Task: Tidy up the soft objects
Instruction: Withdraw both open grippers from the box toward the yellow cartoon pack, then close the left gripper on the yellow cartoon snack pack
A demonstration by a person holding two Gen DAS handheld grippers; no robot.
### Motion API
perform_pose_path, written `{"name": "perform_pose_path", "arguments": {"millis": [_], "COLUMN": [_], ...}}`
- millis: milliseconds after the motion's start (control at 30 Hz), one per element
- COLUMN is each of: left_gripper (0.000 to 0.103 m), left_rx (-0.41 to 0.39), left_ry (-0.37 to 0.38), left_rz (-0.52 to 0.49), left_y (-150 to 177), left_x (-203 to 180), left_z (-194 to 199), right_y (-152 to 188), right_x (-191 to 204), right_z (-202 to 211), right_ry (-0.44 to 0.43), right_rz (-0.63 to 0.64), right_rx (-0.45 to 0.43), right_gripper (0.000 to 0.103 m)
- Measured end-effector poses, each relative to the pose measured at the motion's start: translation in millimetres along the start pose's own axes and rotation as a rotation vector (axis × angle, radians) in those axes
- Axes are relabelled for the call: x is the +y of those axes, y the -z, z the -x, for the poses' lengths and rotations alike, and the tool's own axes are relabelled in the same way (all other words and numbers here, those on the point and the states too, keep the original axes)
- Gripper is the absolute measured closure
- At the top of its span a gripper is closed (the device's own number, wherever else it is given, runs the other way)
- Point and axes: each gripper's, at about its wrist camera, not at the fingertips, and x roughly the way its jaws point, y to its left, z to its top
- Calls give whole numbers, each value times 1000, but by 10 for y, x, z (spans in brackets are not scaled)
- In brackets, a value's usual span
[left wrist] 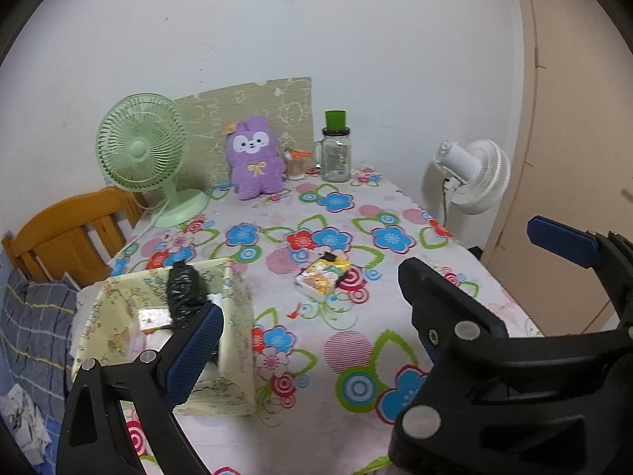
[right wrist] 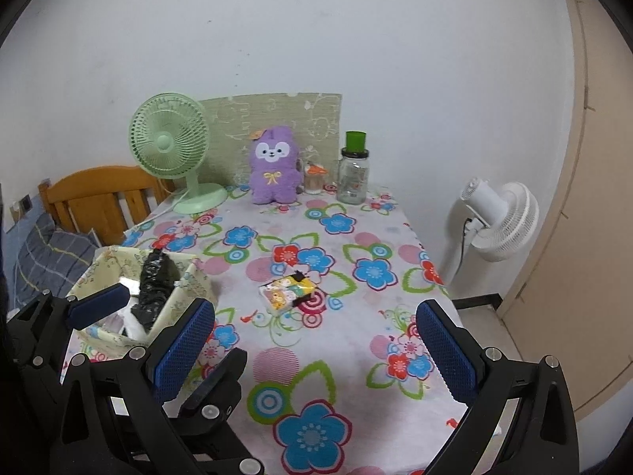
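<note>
A purple plush toy (left wrist: 255,158) (right wrist: 273,166) sits upright at the back of the floral table, against a green mat. A small cartoon tissue pack (left wrist: 322,277) (right wrist: 289,291) lies mid-table. At the left edge stands a pale fabric box (left wrist: 237,328) (right wrist: 194,277) holding a crumpled black bag (left wrist: 184,293) (right wrist: 154,285) and some packets. My left gripper (left wrist: 312,316) is open and empty, its left finger over the box. My right gripper (right wrist: 316,316) is open and empty, hovering short of the tissue pack. The two grippers are close side by side, their inner fingers overlapping.
A green desk fan (left wrist: 140,146) stands back left. A glass jar with a green lid (left wrist: 336,154) and a small toothpick jar (left wrist: 296,164) stand back right. A white fan (right wrist: 502,217) is beyond the table's right edge. A wooden headboard (left wrist: 67,229) and plaid bedding (left wrist: 35,324) are on the left.
</note>
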Motion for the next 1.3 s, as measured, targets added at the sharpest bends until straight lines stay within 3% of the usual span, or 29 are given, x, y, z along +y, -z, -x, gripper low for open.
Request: {"name": "perform_pose_path", "arguments": {"millis": [433,1300], "left_gripper": [3,3], "left_rx": [-8,47], "left_ry": [30,59], "left_rz": [-37,-42], "left_y": [-50,-291], "left_x": [-181,-280], "left_z": [-182,-901], "right_y": [31,-110], "right_x": [-232,-562], "right_z": [-151,-902], "right_ry": [11,-6], "right_rz": [-31,-79], "right_rx": [16,90], "right_gripper": [0,0]}}
